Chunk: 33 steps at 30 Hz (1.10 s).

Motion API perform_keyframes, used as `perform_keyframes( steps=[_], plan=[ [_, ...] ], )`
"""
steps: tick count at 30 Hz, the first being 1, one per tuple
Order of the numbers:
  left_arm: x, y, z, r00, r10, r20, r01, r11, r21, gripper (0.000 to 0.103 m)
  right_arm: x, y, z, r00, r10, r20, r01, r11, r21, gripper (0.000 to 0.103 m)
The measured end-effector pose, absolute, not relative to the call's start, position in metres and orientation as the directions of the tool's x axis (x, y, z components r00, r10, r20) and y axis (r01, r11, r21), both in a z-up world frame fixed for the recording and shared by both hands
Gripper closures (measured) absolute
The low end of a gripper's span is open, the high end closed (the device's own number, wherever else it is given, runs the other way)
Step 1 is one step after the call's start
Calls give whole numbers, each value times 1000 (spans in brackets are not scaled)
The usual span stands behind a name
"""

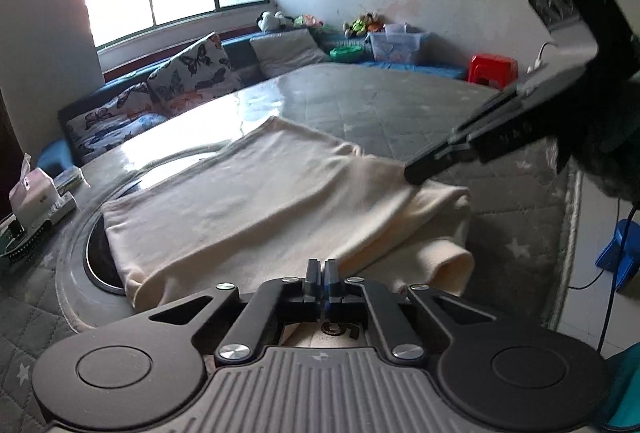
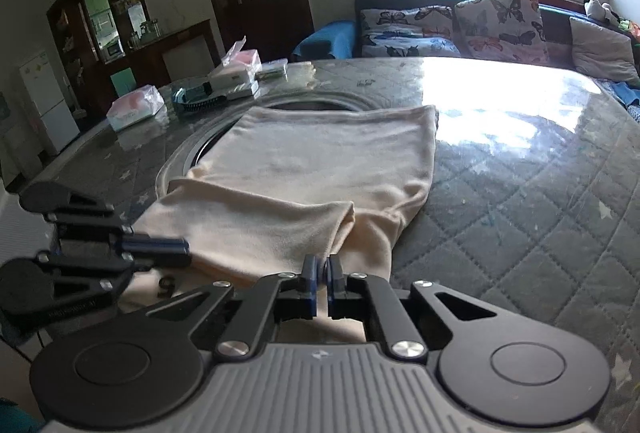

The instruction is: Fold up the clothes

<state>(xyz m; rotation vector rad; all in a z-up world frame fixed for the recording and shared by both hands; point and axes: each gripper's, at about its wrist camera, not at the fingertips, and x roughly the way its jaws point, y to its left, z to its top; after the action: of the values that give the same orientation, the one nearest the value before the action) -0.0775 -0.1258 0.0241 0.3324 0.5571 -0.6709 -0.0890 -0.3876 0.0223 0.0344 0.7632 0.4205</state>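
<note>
1. Left wrist view: the left gripper (image 1: 322, 275) has its fingers (image 1: 311, 273) pressed together, pinching the near edge of a cream garment (image 1: 256, 209) that spreads ahead of them across the table (image 1: 360, 105).
2. Ahead and to the right of those fingers, the right gripper (image 1: 416, 175) reaches in from the right, its tip touching the garment's right edge where the cloth doubles over.
3. Far ahead of the fingers, butterfly cushions (image 1: 188, 69) and a red stool (image 1: 492, 67) line the wall.
4. Right wrist view: the right gripper (image 2: 323, 273) shows fingers (image 2: 310, 273) nearly shut, nipping the garment's (image 2: 320, 169) near edge just ahead of a folded-over flap.
5. Left of these fingers, the left gripper (image 2: 176, 247) lies sideways with its fingers closed on the garment's left edge.
6. Beyond, to the left, tissue packs (image 2: 136, 107) sit on the table (image 2: 520, 161).
</note>
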Motion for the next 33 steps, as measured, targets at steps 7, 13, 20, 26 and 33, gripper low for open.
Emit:
perform_keyframes(
  steps=[7,13,20,26,33],
  plan=[
    [-71,-116,29,612,-514,-601,661,750,31,97,-85,-386,30,690,353,-631,-354,926,131,94],
    [-42,-103,31,666,-447,-597,539,842,-30,97,-62,-368,26,686,375,-623,-405,909,101,94],
    [-8,-65,16,710,-326,-624,360,930,-76,97,-47,-361,3,665,367,-651,-390,913,116,94],
    [-11,-38,19,732,-301,-611,293,949,-117,95,-47,-362,3,656,374,-656,-402,908,116,92],
    [-5,-47,17,741,-277,-612,300,952,-68,95,-49,-357,3,656,374,-656,-422,902,92,83]
  ],
)
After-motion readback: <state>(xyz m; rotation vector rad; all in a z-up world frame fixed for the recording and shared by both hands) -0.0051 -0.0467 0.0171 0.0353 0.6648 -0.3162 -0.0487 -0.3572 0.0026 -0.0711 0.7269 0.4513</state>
